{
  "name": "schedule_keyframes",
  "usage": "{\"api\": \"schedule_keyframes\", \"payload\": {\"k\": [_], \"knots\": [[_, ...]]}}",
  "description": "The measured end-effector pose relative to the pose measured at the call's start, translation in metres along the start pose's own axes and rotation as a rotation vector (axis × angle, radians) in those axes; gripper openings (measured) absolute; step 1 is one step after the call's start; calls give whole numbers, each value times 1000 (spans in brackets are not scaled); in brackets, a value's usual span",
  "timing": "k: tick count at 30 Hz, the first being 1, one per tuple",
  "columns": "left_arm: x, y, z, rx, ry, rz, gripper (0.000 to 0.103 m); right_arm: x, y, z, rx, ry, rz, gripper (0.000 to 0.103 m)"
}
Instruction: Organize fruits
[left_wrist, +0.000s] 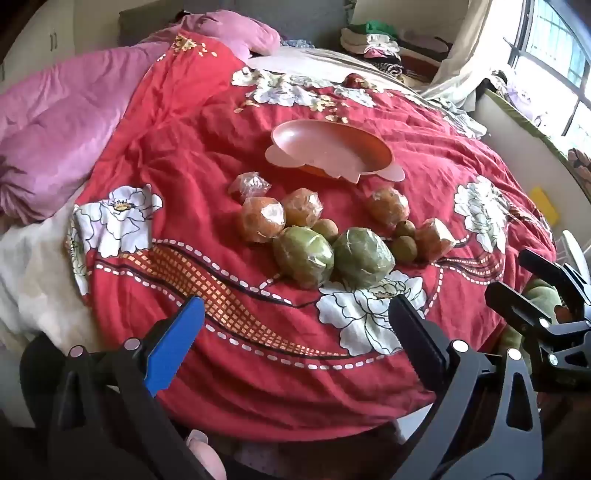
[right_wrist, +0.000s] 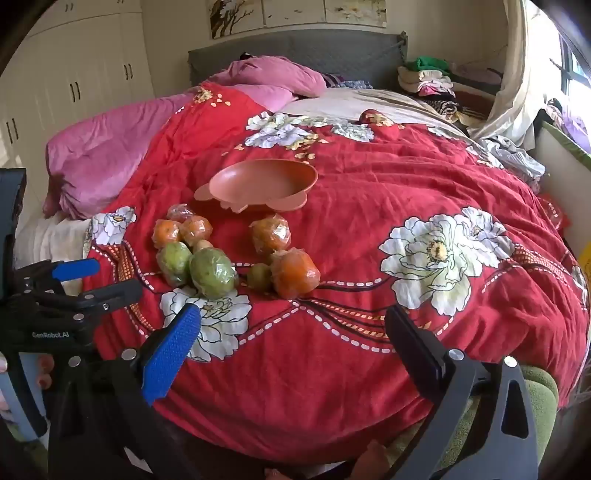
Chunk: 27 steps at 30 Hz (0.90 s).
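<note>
The bed (right_wrist: 443, 177), covered by a red floral quilt (left_wrist: 184, 155), extends ahead of both sets of jaws and carries every task item.

The pink dish (left_wrist: 332, 151) lies on the quilt beyond the fruit, well ahead of both sets of jaws. It holds nothing, so no fruit has been placed yet. This is judged to be the start of the task, with all sorting left to do.

The fruit group lies between the dish and the jaws, ahead of the left gripper (left_wrist: 295, 332) and ahead-left of the right gripper (right_wrist: 293, 332).
- Two green wrapped fruits (left_wrist: 328, 258) lie closest to the left jaws, touching each other.
- Orange wrapped fruits (left_wrist: 280, 216) lie just behind the green pair. One more (left_wrist: 388, 206) lies apart to the right, and another (right_wrist: 295, 273) is nearest the right jaws.
- Small brown fruits (left_wrist: 404, 243) sit among the wrapped ones, partly hidden.
- One small red object (left_wrist: 354, 79) lies far beyond the dish. Its type cannot be determined.

Left jaws: spread wide, holding nothing, apart from the fruit. Right jaws: spread wide, holding nothing, also apart from the fruit.

Remaining work, as judged: each fruit is to be gripped and transferred to the dish. The plastic wrap may slip under grip
</note>
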<state>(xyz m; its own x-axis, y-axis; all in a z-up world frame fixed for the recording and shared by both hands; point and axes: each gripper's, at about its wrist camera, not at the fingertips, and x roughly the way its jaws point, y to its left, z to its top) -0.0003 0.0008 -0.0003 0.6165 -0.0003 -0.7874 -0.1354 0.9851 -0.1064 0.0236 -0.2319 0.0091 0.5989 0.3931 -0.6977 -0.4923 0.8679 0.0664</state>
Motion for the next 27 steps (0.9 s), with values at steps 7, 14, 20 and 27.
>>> {"api": "schedule_keyframes", "payload": {"k": [7, 14, 20, 27], "knots": [[-2, 0, 1, 2, -4, -2, 94, 1, 0, 0, 0, 14, 3, 99], [-2, 0, 0, -3, -1, 3, 94, 1, 2, 1, 6, 8, -6, 99], [-3, 0, 2, 0, -5, 2, 94, 1, 1, 1, 3, 4, -3, 99], [-3, -2, 2, 3, -6, 1, 94, 1, 1, 1, 2, 3, -4, 99]]}}
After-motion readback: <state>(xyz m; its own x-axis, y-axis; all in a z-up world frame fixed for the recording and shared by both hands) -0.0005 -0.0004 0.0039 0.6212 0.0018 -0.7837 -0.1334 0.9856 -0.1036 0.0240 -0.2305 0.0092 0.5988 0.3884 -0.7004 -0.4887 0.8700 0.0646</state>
